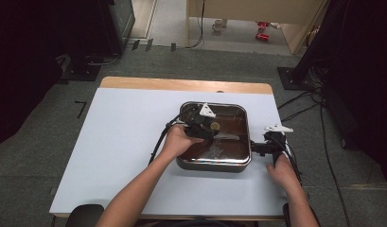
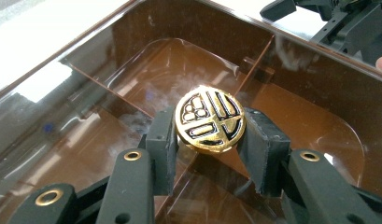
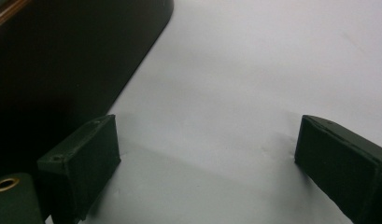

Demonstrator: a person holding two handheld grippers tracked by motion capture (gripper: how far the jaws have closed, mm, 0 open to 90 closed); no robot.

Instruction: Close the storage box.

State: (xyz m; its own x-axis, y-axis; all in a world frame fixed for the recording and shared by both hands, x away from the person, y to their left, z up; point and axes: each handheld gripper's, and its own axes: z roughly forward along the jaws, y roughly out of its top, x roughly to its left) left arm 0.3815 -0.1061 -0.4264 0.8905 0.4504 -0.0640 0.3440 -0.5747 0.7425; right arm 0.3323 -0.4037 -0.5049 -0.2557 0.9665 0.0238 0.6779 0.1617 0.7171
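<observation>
A round gold medallion point(image 2: 209, 118) with black patterned inlay sits between the pads of my left gripper point(image 2: 207, 140), which is shut on it above the inside of a brown tray point(image 2: 132, 60) with a shiny metal rim. From above, the left gripper point(image 1: 206, 126) is over the tray point(image 1: 250, 137), and the medallion point(image 1: 214, 126) shows as a small gold spot. My right gripper point(image 1: 263, 147) rests on the table just outside the tray's right wall. Its jaws stand wide apart with nothing between them point(image 3: 205, 158), and the tray's dark outer wall point(image 3: 62, 70) is to its left.
The tray stands on a white tabletop point(image 1: 125, 142) with a wooden strip point(image 1: 181, 84) along the far edge. Thin dividers point(image 2: 254, 70) partition the tray's floor. Cables point(image 1: 160, 139) trail from the left gripper over the table. Stands and cables surround the table on the floor.
</observation>
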